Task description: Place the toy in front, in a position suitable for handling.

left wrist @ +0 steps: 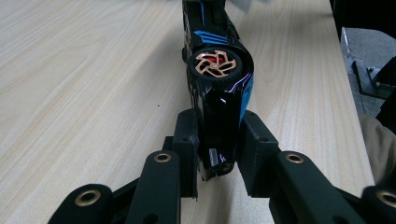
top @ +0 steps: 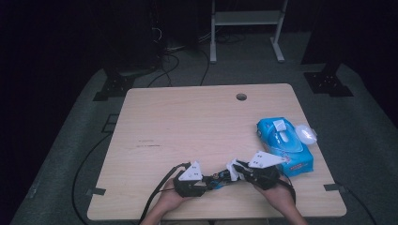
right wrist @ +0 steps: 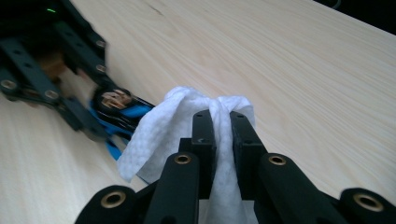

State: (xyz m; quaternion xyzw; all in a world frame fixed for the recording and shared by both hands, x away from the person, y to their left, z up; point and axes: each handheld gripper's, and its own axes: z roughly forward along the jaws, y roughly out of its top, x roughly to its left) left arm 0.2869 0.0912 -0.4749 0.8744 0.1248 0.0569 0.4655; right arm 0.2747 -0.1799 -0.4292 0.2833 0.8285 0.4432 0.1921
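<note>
A black and blue toy car (left wrist: 219, 79) with copper wheels lies on its side, and my left gripper (left wrist: 218, 140) is shut on its near end. In the high view the car (top: 217, 179) spans the gap between both grippers near the table's front edge. My right gripper (right wrist: 222, 122) is shut on a bunched white wet wipe (right wrist: 161, 133), which drapes over the far end of the car (right wrist: 116, 109). From above, the wipe (top: 233, 168) sits just left of my right gripper (top: 244, 174), and my left gripper (top: 206, 183) points toward it.
A blue pack of wet wipes (top: 284, 145) with its white lid flipped open lies at the table's right edge. The wooden table (top: 187, 122) has a round cable hole (top: 241, 97) at the back. A white desk frame (top: 246, 23) stands on the floor behind.
</note>
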